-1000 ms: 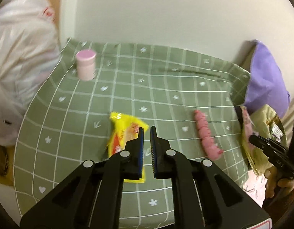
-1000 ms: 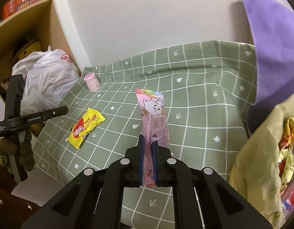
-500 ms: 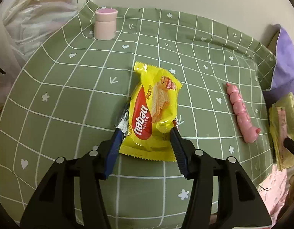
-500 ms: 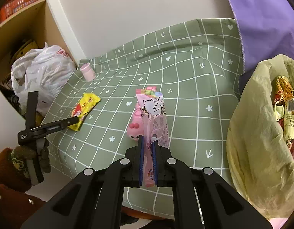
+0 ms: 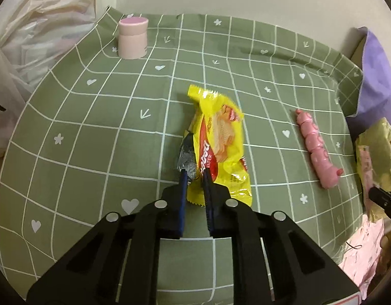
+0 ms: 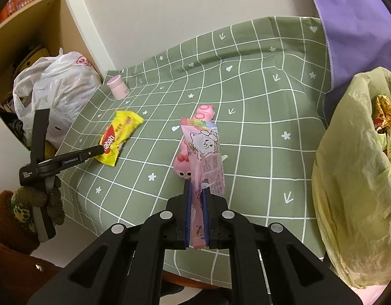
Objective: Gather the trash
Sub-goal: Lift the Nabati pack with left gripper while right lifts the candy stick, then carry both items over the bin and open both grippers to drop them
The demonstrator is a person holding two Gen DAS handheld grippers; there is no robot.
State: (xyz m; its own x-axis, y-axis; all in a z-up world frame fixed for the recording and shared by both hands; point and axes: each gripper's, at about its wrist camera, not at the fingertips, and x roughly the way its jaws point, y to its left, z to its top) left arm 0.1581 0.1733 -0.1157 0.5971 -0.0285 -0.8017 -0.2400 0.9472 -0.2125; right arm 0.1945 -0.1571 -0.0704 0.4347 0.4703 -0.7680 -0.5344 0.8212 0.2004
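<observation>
My left gripper point(image 5: 194, 178) is shut on the near edge of a yellow Nabati wafer wrapper point(image 5: 220, 142) lying on the green checked tablecloth point(image 5: 93, 127); the wrapper crumples between the fingers. It also shows in the right wrist view point(image 6: 119, 134) with the left gripper point(image 6: 98, 150) at it. My right gripper point(image 6: 196, 188) is shut on a pink cartoon-printed wrapper point(image 6: 205, 150), held upright above the cloth. A yellow-green trash bag point(image 6: 353, 178) with wrappers inside hangs open at the right.
A pink caterpillar toy point(image 5: 314, 145) lies right of the yellow wrapper, partly behind the pink wrapper in the right wrist view point(image 6: 190, 160). A pink jar point(image 5: 132, 38) stands at the far left corner. White plastic bags point(image 6: 53, 86) sit by a shelf. Purple cloth point(image 6: 353, 25) at the right.
My left gripper came down over the yellow wrapper, opened around it, then closed on its near edge. My right gripper has held the pink wrapper throughout and shifted toward the trash bag.
</observation>
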